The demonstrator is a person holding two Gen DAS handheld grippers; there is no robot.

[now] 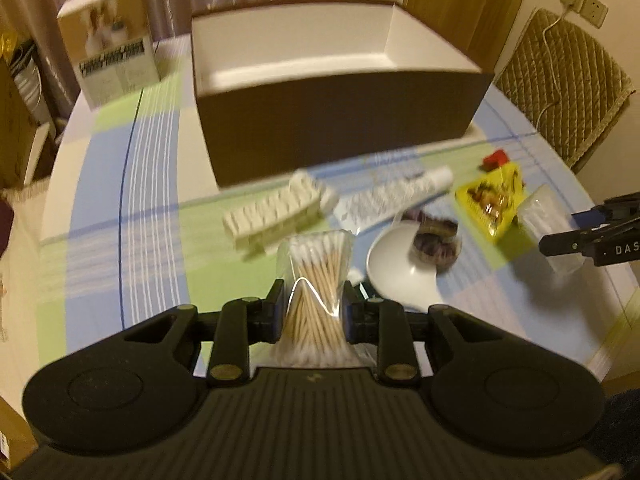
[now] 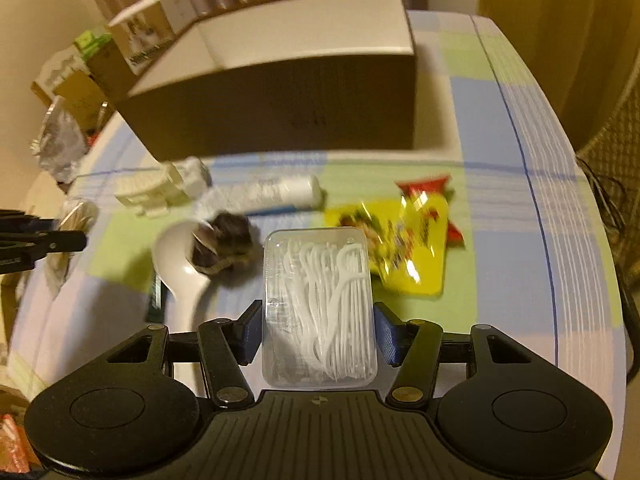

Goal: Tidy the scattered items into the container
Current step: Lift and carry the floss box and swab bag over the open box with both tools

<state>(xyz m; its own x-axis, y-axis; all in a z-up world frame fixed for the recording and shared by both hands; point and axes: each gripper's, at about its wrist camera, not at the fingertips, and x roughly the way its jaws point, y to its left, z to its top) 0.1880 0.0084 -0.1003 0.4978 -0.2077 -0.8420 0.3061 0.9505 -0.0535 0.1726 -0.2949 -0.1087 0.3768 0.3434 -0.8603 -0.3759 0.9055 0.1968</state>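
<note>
The swab bag (image 1: 314, 284) is pinched between the left gripper (image 1: 314, 312) fingers and the floss box (image 2: 318, 312) is clamped between the half-open right gripper (image 2: 318, 334) fingers, both above the desk (image 1: 140, 200), near the spoon (image 1: 400, 268), tube (image 1: 396, 196) and yellow packet (image 2: 404, 240), before the empty box (image 1: 332, 92)

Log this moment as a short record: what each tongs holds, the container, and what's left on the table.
left tongs: shut on bag of cotton swabs
right tongs: shut on clear box of floss picks
container: brown box, open, white inside, no items visible in it
left on table: white spoon, tube, yellow snack packet, white brush
</note>
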